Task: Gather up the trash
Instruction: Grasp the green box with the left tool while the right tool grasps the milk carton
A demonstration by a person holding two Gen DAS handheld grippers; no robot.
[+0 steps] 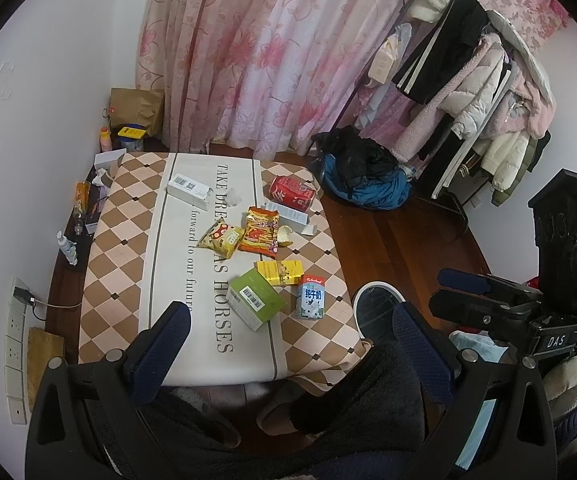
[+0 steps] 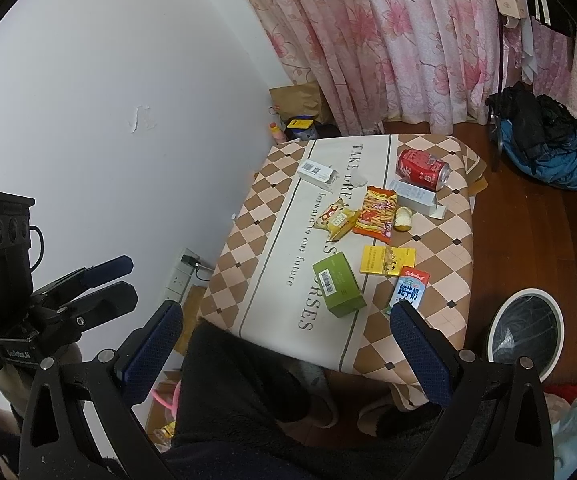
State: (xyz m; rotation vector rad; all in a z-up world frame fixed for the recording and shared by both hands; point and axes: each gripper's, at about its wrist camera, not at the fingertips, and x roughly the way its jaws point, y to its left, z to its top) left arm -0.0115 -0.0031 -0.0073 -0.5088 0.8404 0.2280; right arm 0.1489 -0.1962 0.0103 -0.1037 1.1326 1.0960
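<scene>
Trash lies on a small table with a checked cloth (image 1: pixel 116 240) (image 2: pixel 444 256): a green box (image 1: pixel 254 300) (image 2: pixel 338 284), a blue milk carton (image 1: pixel 310 296) (image 2: pixel 408 290), a yellow pack (image 1: pixel 278 271) (image 2: pixel 386 260), an orange snack bag (image 1: pixel 260 232) (image 2: pixel 376 212), a yellow snack bag (image 1: pixel 220 238) (image 2: pixel 334 218), a red can (image 1: pixel 292 193) (image 2: pixel 422 168), and white boxes (image 1: pixel 188 189) (image 2: pixel 316 172). A white-rimmed bin (image 1: pixel 376 308) (image 2: pixel 526 330) stands on the floor to the right of the table. My left gripper (image 1: pixel 288 344) and right gripper (image 2: pixel 284 340) are both open and empty, held above the table's near edge.
Pink flowered curtains hang behind the table. A clothes rack (image 1: pixel 468 92) with coats and a blue-black clothes heap (image 1: pixel 364 176) stand at the right. Bottles (image 1: pixel 80 204) and a wall socket strip (image 1: pixel 16 332) are left of the table. My dark-clad legs lie below both grippers.
</scene>
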